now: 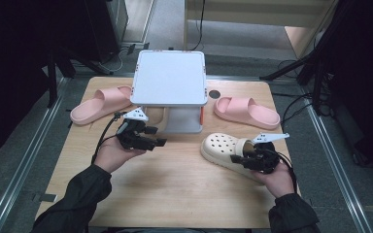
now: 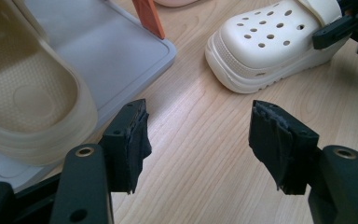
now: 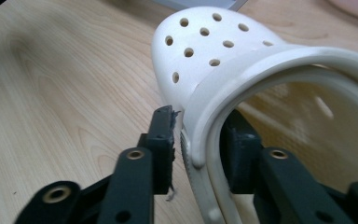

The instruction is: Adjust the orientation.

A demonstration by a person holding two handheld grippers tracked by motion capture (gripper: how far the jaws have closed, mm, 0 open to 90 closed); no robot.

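A cream clog [image 1: 222, 145] with holes in its toe lies on the wooden table at the right. My right gripper [image 1: 240, 158] is at its heel end. In the right gripper view the jaws [image 3: 200, 123] straddle the side wall of the clog [image 3: 205, 51] by the strap, one pad outside and one inside. A thin gap shows at the outer pad. My left gripper [image 1: 154, 137] hovers open and empty in front of the shoe rack [image 1: 170, 77]. The left gripper view shows it [image 2: 198, 140] over bare wood. A second cream clog [image 2: 23, 93] rests on the rack's lower shelf [image 2: 121, 51].
One pink slide [image 1: 102, 104] lies left of the rack, another [image 1: 246, 111] to its right. The rack's flat white top is bare. A small dark round spot [image 1: 214, 93] marks the table near the rack. Dark stands and cables flank the table.
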